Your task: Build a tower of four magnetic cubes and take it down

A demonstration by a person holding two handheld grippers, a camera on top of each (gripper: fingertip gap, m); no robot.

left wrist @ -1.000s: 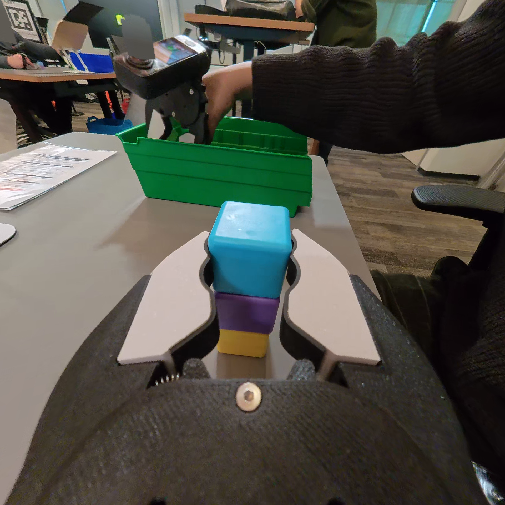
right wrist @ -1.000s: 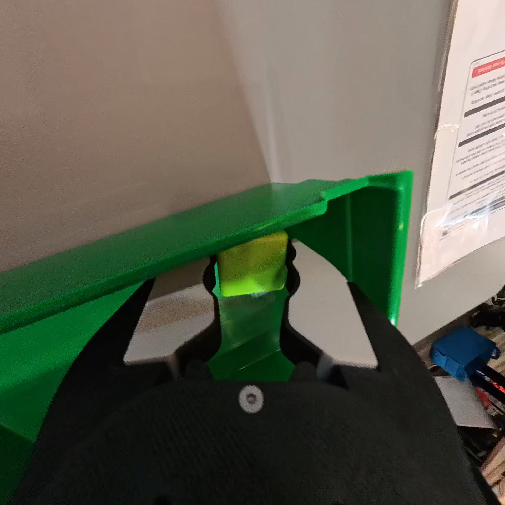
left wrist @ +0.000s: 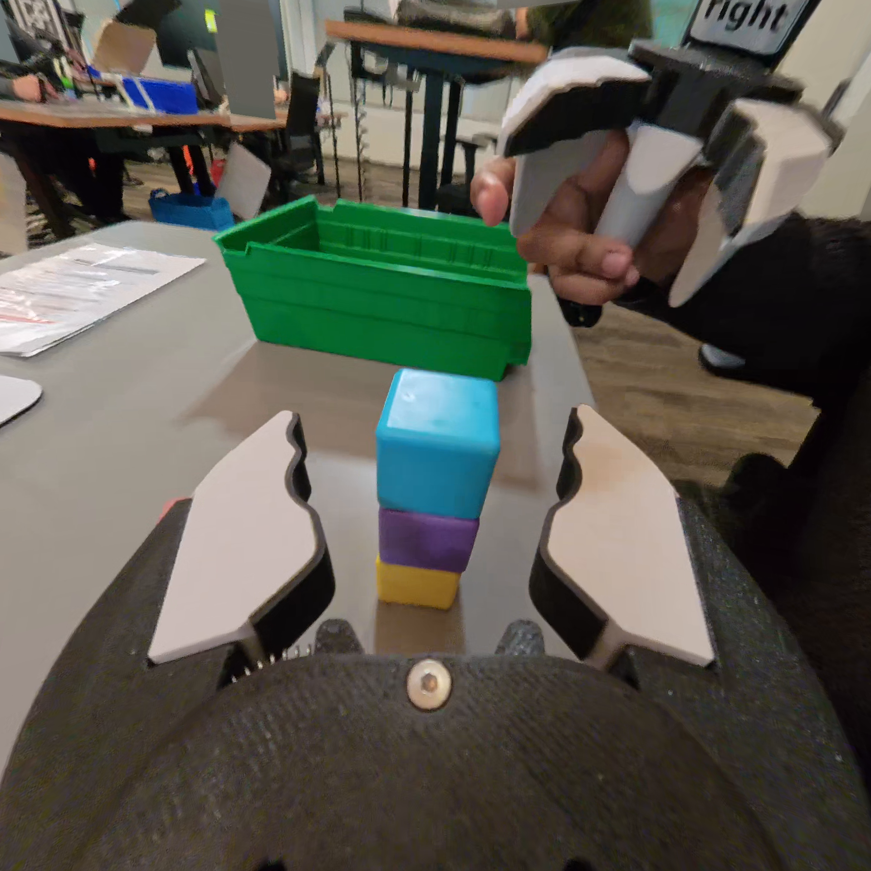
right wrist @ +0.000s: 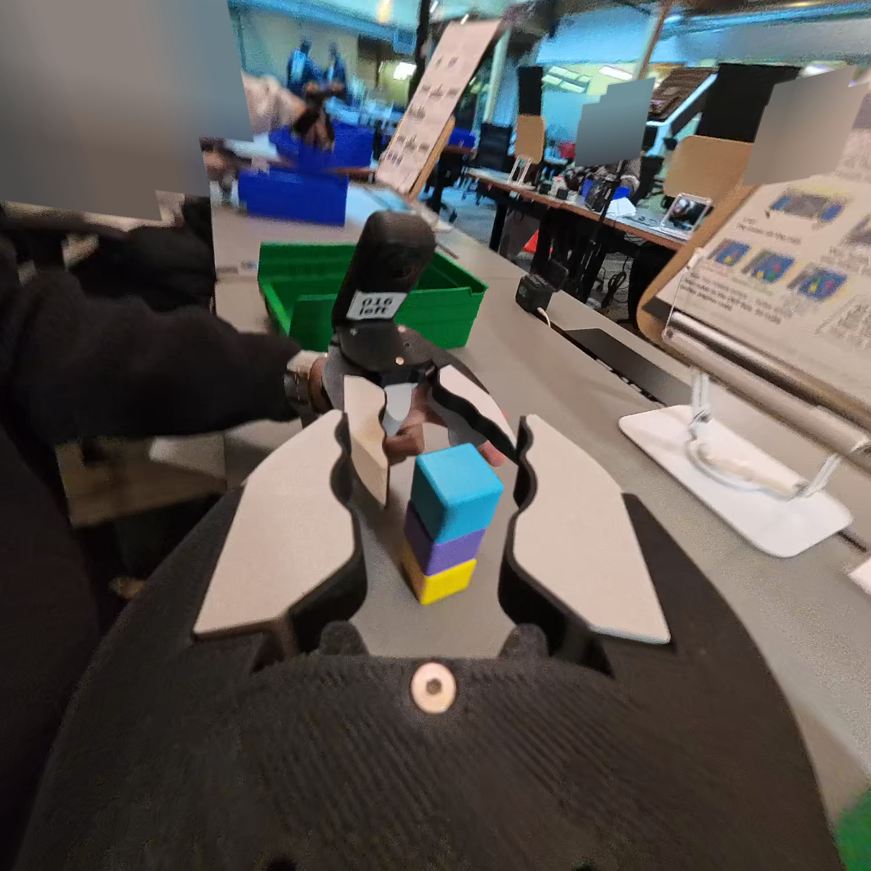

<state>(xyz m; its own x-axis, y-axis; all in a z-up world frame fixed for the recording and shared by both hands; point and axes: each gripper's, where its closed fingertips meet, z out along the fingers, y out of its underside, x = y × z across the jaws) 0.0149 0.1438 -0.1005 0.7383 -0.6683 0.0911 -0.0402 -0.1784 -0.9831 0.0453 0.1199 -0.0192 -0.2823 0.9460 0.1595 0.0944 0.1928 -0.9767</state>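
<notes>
A tower of three cubes stands on the grey table (left wrist: 141, 471): a blue cube (left wrist: 438, 443) on a purple cube (left wrist: 426, 539) on a yellow cube (left wrist: 417, 584). My left gripper (left wrist: 432, 422) is open, one finger on each side of the tower, touching nothing. My right gripper (right wrist: 430, 422) is open and empty, just above and in front of the blue cube (right wrist: 455, 490). In the left wrist view the right gripper (left wrist: 608, 235) hangs at the upper right in a hand. The left gripper's fingers (right wrist: 367, 447) show behind the tower.
A green bin (left wrist: 377, 306) stands behind the tower; its inside looks bare from here. Papers (left wrist: 70, 292) lie at the far left. A white stand (right wrist: 735, 480) with an instruction board is to the right. The table edge runs close on the tower's right in the left wrist view.
My left gripper was shut on the blue cube and has opened. My right gripper, around a yellow-green cube in the bin, has left it and swung over to the tower, empty.
</notes>
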